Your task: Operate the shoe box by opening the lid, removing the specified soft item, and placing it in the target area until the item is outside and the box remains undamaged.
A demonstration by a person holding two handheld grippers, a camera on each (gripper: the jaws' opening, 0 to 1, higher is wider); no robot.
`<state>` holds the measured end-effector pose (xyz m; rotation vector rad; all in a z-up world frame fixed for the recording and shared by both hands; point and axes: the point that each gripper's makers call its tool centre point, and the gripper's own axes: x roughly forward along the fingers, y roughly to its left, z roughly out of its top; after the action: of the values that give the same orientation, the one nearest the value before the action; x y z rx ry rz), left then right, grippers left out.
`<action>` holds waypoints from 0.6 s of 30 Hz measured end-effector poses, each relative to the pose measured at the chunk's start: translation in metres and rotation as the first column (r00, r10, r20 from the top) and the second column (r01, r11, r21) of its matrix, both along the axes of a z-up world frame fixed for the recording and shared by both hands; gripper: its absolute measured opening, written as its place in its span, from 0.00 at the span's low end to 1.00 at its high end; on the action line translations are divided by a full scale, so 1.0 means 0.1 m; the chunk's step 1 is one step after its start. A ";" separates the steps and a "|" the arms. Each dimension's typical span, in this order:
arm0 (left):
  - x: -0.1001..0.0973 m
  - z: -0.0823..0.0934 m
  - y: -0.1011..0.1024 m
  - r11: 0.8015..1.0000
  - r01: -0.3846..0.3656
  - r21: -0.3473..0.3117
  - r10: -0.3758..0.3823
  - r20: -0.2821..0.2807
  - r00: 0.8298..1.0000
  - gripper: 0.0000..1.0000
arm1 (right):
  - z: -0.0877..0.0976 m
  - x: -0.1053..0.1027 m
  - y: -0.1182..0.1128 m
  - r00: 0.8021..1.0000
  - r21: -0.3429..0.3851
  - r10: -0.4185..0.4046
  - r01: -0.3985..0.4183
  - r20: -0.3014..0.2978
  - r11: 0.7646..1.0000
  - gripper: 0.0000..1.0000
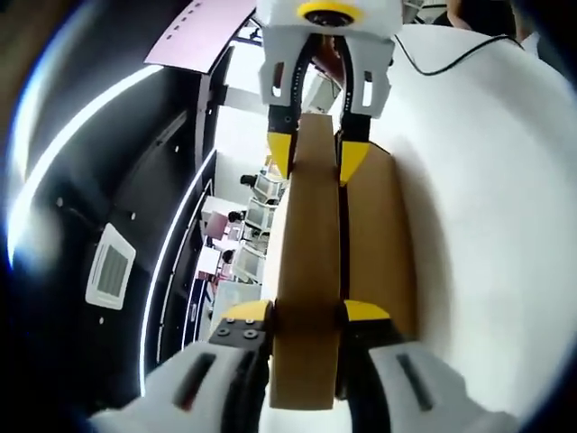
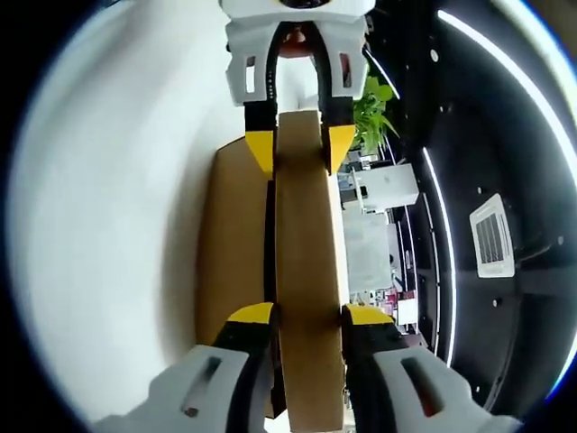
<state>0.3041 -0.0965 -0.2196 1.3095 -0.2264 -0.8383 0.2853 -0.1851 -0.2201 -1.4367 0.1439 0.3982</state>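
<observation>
A brown cardboard shoe box (image 1: 383, 234) lies on a white table (image 1: 491, 234). Its lid (image 1: 306, 244) stands edge-on to me, lifted off the box body. My left gripper (image 1: 306, 311) is shut on the near end of the lid. My right gripper (image 1: 315, 153) faces it from the far end, also shut on the lid. In the right gripper view the same lid (image 2: 306, 244) runs from my right gripper (image 2: 308, 314) up to my left gripper (image 2: 299, 144), with the box body (image 2: 234, 234) to its left. The box's inside is hidden.
The white table (image 2: 117, 207) spreads beyond the box. Both views are rolled, so a dark ceiling with light strips and a vent (image 2: 491, 239) shows beside the lid. A green plant (image 2: 374, 113) and shelves of goods (image 1: 239, 234) stand in the background.
</observation>
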 end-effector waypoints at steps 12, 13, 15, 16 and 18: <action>0.01 0.03 0.00 1.000 0.012 0.003 -0.012 -0.027 1.000 0.29 | 0.03 0.03 0.00 1.000 -0.001 0.006 -0.006 -0.021 1.000 0.28; 0.01 0.04 0.00 1.000 0.013 0.005 -0.012 -0.028 1.000 0.29 | 0.03 0.04 0.00 1.000 0.000 0.009 -0.009 -0.025 1.000 0.28; 0.00 0.04 0.00 1.000 0.014 0.005 -0.014 -0.031 0.999 0.29 | 0.00 0.07 0.01 0.999 -0.011 0.020 -0.021 -0.041 1.000 0.28; 0.00 0.03 0.00 1.000 0.012 0.012 -0.012 -0.029 1.000 0.29 | -0.01 0.09 0.01 0.999 -0.009 0.024 -0.024 -0.047 1.000 0.29; 0.01 0.01 0.00 1.000 0.008 0.017 -0.007 -0.027 1.000 0.29 | -0.02 0.11 0.02 0.997 0.008 0.023 -0.022 -0.069 1.000 0.29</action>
<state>0.3047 -0.0964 -0.2182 1.3133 -0.2034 -0.8655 0.2960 -0.1833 -0.2226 -1.4194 0.1819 0.4666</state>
